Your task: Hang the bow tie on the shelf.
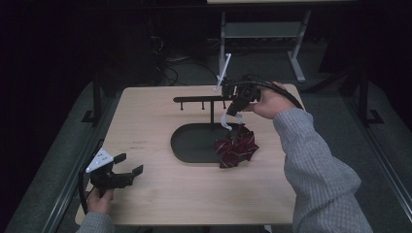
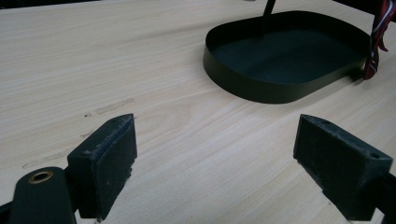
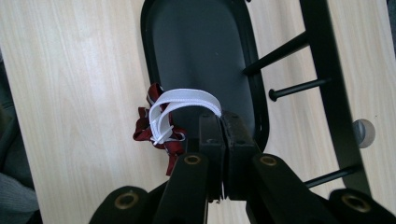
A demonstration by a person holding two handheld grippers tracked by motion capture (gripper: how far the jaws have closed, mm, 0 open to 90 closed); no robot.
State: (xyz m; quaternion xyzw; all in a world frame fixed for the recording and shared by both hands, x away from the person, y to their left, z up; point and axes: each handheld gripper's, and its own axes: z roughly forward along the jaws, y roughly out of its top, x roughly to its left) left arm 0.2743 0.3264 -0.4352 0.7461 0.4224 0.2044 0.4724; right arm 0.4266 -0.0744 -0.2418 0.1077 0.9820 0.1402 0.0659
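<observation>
At frame centre my right gripper (image 1: pixel 236 108), jaws clamped on the bow's white loop (image 3: pixel 184 105), could miss the rack's pegs (image 3: pixel 299 87); left gripper (image 1: pixel 127 170) gapes empty.

We count one wooden table (image 1: pixel 160 204), one black oval tray (image 1: pixel 187 145), one black rack (image 1: pixel 197 99) with four visible pegs, one red striped bow (image 1: pixel 236 146), one white ribbon loop (image 3: pixel 180 100), and two handheld grippers: left gripper (image 1: pixel 131 165), right gripper (image 1: pixel 232 110).
</observation>
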